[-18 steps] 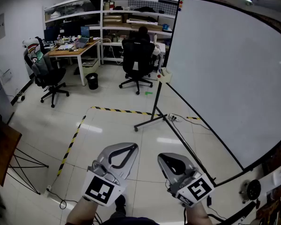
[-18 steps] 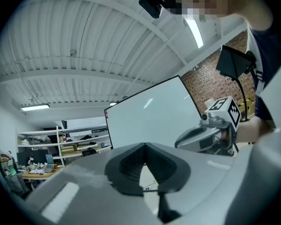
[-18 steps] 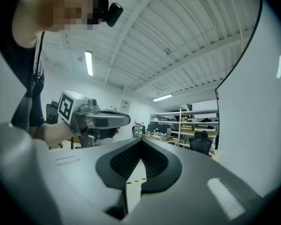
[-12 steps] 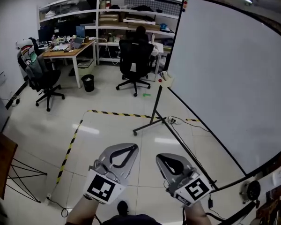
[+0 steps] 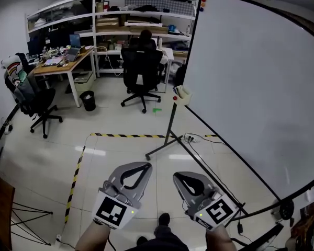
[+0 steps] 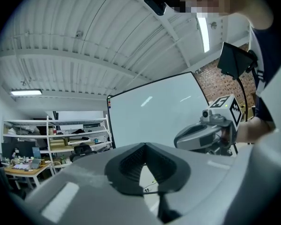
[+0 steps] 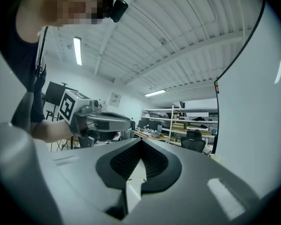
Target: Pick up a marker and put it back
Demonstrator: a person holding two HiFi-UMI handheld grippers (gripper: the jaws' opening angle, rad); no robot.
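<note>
Head view: we are holding left gripper point(image 5: 140, 167) and right gripper point(image 5: 181, 178) clenched, empty; no marker picked up yet.

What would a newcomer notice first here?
The big whiteboard on its stand fills the right side of the head view. At the bottom, the left gripper and right gripper are held side by side, both shut and empty. Farther back, a person sits at the shelves in a black chair.
</note>
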